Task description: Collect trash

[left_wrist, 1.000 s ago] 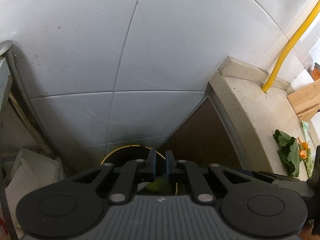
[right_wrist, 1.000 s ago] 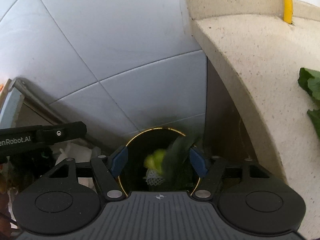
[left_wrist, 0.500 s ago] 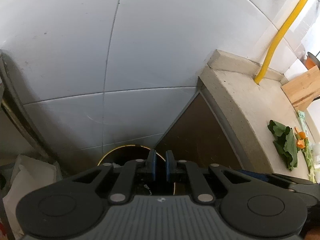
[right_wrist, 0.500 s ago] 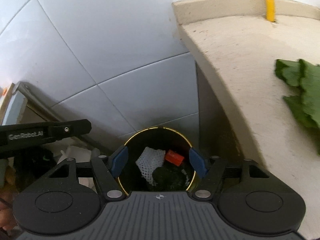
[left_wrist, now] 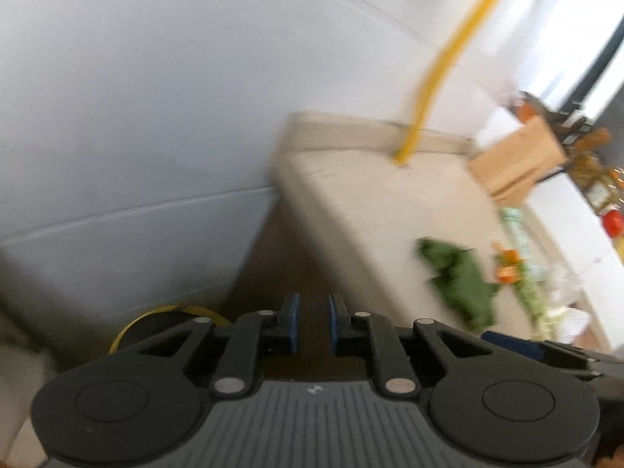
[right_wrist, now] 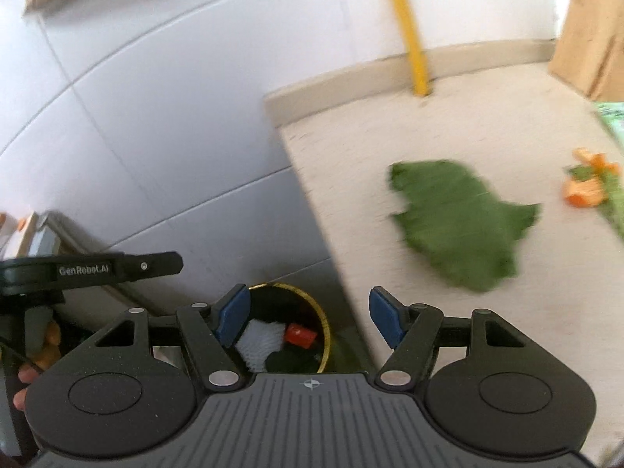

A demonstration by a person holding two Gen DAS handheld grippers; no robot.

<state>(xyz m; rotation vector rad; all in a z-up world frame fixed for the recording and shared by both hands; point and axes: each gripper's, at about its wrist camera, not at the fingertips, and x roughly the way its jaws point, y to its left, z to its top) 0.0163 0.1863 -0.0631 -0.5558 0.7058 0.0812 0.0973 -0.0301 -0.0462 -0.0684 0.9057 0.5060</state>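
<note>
A black bin with a gold rim [right_wrist: 327,335] stands on the floor beside the counter; it holds white mesh, a red piece and dark leaves. Its rim [left_wrist: 156,310] shows at the lower left of the left wrist view. A green leaf [right_wrist: 460,226] [left_wrist: 460,280] lies on the beige counter [right_wrist: 487,124], with orange peel [right_wrist: 585,191] to its right. My right gripper [right_wrist: 310,312] is open and empty, over the counter's edge above the bin. My left gripper [left_wrist: 312,312] has its jaws opening, a narrow gap and nothing between them.
A yellow pipe [right_wrist: 409,39] rises from the counter's back by the tiled wall. A wooden board [left_wrist: 514,160] leans at the far right, with more green scraps and jars beyond. White bags sit left of the bin.
Both grippers rose and swung right, from over the bin toward the counter. The leaf falling between the right jaws now lies in the bin. The left jaws parted slightly.
</note>
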